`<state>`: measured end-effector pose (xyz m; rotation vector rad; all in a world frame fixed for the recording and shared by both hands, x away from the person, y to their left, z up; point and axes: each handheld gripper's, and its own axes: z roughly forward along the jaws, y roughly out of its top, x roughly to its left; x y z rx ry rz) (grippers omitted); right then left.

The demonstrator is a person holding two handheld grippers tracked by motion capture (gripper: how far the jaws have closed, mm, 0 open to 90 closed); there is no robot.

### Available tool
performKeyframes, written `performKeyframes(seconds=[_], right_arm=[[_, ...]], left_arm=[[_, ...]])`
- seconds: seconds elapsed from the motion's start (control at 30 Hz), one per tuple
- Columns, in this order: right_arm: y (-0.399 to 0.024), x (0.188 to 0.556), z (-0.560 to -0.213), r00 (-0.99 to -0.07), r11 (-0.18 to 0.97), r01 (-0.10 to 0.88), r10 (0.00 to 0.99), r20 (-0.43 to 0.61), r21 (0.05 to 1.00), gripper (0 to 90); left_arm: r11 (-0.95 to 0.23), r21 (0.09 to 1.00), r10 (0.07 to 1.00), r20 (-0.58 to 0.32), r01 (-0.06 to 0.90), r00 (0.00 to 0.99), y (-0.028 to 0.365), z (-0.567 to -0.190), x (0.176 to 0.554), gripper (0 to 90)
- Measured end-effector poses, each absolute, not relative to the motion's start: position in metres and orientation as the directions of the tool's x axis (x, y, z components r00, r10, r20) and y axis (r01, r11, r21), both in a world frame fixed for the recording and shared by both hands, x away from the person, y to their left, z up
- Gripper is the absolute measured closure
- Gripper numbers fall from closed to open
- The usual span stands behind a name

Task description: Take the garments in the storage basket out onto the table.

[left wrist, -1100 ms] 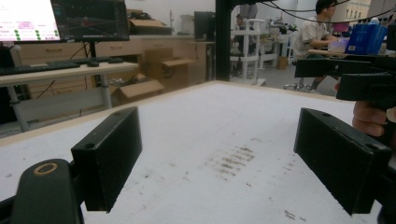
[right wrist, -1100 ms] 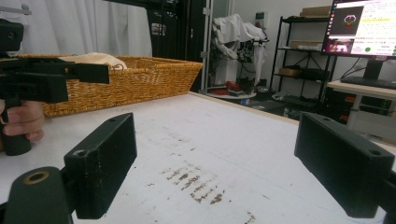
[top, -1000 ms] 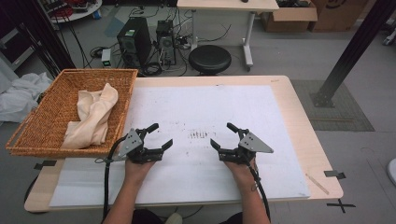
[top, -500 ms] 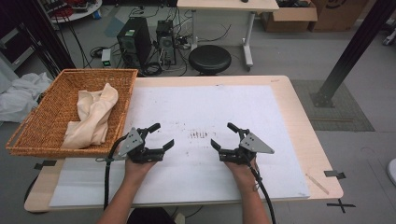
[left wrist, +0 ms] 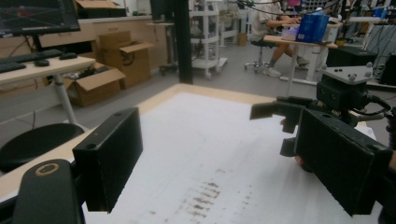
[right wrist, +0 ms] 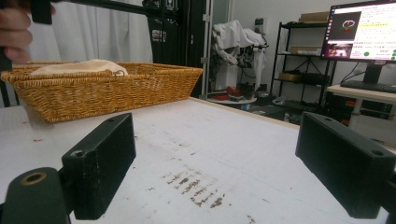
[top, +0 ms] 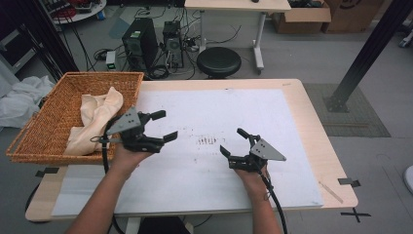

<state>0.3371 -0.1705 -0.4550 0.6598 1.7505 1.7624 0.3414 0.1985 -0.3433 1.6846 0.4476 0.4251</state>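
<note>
1. Your left gripper (top: 163, 126) has its jaws spread wide with nothing between them, and you hold it above the tabletop (top: 302, 105), just beside the basket (top: 53, 124).
2. Your right gripper (top: 234, 142) sits low over the white sheet (top: 234, 107), its jaws also standing wide apart and empty.
3. The basket lies behind your left jaws, at the left edge of the tabletop; from your right jaws it is well off, straight ahead across the sheet in the right gripper view.
4. A cream cloth (top: 95, 117) lies crumpled inside the basket, draped up against the wall nearest your left gripper; neither pair of jaws touches it.
5. A patch of brown marks (top: 208, 141) on the sheet lies between your two grippers, just ahead of both sets of jaws.
6. In the left gripper view your right gripper (left wrist: 273, 109) shows beyond your left jaws, facing them, well apart.
</note>
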Motion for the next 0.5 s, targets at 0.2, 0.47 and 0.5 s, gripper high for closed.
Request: performKeyframes(seconds=[0.2,0.47,0.5], right_arm=[[-0.170,0.337,-0.455,-0.720,0.016,-0.049,0.692,-0.046,0.999,11.7],[-0.170,0.337,-0.455,-0.721,0.014,-0.048,0.691,-0.045,0.999,11.7],[-0.170,0.337,-0.455,-0.721,0.014,-0.048,0.691,-0.045,0.999,11.7]], left_arm=[[-0.131,0.989,0.586,0.016,0.075,0.810,0.253,-0.324,0.343,15.7],[-0.138,0.983,0.722,0.015,0.123,0.692,0.336,-0.319,0.343,15.6],[-0.144,0.978,0.753,0.010,0.150,0.658,0.355,-0.321,0.346,15.5]])
